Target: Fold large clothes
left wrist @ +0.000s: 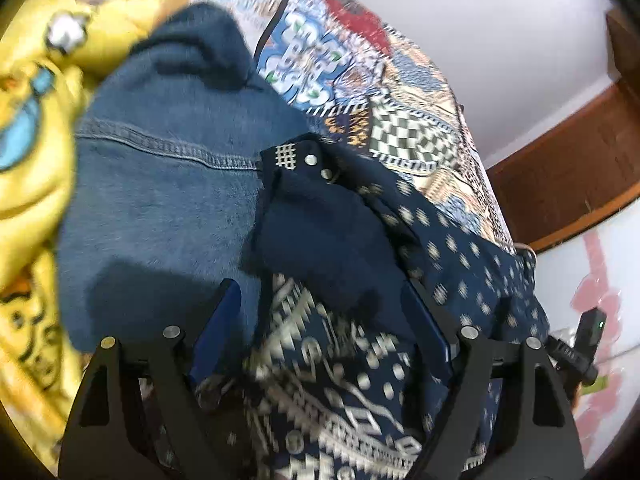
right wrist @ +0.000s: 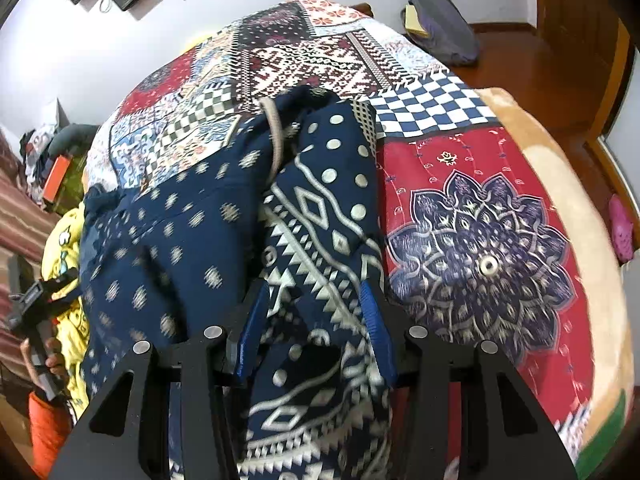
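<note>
Only the left view shows denim (left wrist: 160,184) – both grippers (left (left wrist: 320,316), right (right wrist: 316,312)) spread around navy printed garment (right wrist: 320,240).

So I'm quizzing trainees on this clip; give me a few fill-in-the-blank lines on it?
1. The navy garment lies on a patchwork ____.
2. Beside it in the left view lies blue ____ clothing.
3. The plush toy is ____.
4. The right claw has ____ pads.

Answers: bedspread; denim; yellow; blue

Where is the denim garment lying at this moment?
In the left wrist view, the denim garment lies left of centre on the bed, between the yellow cloth on its left and the navy patterned garment on its right.
</note>
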The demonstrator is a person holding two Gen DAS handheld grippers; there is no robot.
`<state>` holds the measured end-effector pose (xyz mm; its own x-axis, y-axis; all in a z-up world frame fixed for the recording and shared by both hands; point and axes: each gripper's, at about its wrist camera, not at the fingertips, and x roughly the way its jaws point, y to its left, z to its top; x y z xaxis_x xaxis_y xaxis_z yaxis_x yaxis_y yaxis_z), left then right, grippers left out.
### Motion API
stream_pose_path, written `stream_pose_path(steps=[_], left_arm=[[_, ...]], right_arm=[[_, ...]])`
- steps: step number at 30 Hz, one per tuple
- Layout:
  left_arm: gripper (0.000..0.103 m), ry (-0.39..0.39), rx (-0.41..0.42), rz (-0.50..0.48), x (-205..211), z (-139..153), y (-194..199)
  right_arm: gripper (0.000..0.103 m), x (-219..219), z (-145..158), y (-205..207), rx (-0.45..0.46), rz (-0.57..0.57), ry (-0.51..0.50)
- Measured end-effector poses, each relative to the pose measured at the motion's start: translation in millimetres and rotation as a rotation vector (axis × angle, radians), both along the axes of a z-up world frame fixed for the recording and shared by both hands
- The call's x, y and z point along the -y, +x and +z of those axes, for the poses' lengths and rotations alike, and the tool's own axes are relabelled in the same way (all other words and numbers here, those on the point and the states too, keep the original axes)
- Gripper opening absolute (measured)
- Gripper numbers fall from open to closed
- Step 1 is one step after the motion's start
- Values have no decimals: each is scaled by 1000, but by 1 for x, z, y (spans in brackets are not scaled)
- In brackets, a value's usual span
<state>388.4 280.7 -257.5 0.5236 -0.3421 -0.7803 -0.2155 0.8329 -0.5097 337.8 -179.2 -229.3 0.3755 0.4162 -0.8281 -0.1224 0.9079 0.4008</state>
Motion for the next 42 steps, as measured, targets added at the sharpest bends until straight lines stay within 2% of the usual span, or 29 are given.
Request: stream_pose_path(steps=[4,9,10,11,12,14,15,17,19,23,28,31,34,37,42], left_arm=[[82,26,-21,-2,3,-19,24],[80,40,16,13,3,-22,45],[74,26,24,5,5,-22,48],[60,-2,17,-9,7,-25,53],[56,-5,4,-8,7,-29,56],[49,55,11,3,13,-30,60],[40,72,20,-1,16,-28,59],[22,72,39,-8,20,-21,57],[20,125,53,-7,25,-9,54],[18,246,102,-8,32,24,47],[18,342,152,-2,27,63,49],[18,395,149,25,16,70,58],[18,397,115,51,4,58,66],[19,378,39,50,-9,26,73],[33,478,-73,-13,-2,-15,74]], right_arm=[[44,3,-2,15,23,10,24],[47,5,-7,38,15,4,77],[47,5,-7,42,19,5,85],[47,5,-7,45,24,3,88],[46,5,-8,49,26,2,99],[40,5,-9,55,28,-9,106],[37,3,-8,58,35,-12,99],[18,-3,-5,65,54,-7,53],[13,-10,-5,72,41,12,34],[11,-24,2,79,59,41,-15],[10,-46,13,92,106,87,-38],[10,-64,18,108,127,100,-51],[9,-81,17,123,139,103,-70],[9,-93,11,133,144,96,-116],[10,-94,-3,129,134,118,-190]])
